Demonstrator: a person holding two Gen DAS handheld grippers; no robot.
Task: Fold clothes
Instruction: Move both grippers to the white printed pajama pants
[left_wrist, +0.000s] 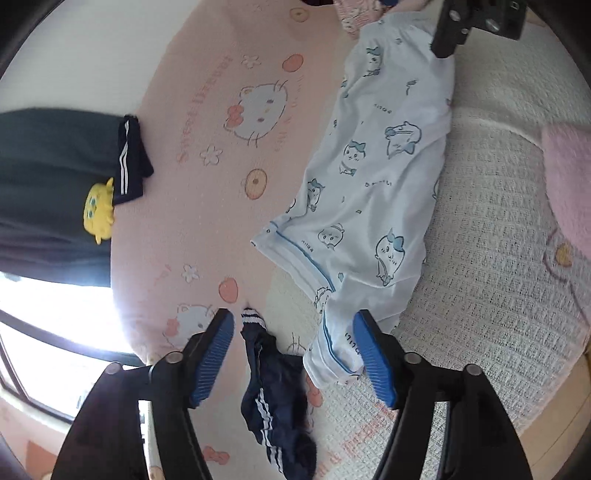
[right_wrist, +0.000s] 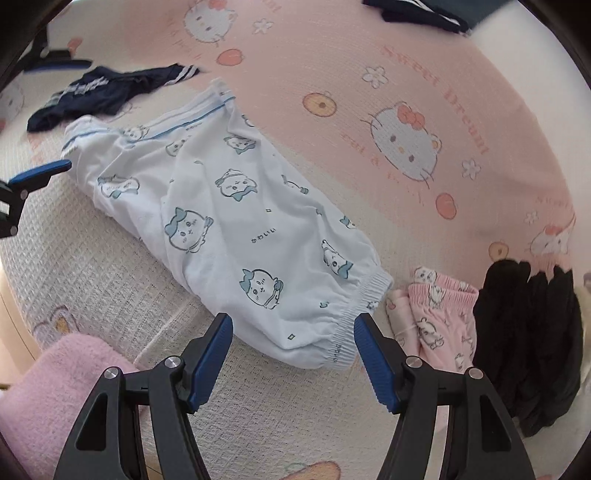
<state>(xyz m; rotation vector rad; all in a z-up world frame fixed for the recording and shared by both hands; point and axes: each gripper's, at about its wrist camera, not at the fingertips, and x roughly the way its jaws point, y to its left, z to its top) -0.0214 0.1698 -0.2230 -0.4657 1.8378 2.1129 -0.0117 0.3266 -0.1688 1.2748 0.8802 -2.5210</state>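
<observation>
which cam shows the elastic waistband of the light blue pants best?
Right wrist: the waistband of the light blue pants lies close, between the open right tongs. The left wrist view shows it only far off and small, at the top.

Soft matt cotton pyjama trousers (right_wrist: 236, 229) lie ahead of the gripper's ribbed blue rubber pads (right_wrist: 210, 363); a woven waffle blanket (right_wrist: 110, 273) sits beneath, a fluffy pink towel (right_wrist: 55, 387) left.

pink cartoon-cat bedsheet (right_wrist: 424, 85), white wall (left_wrist: 85, 55), what looks like a bright window (left_wrist: 44, 321).
</observation>
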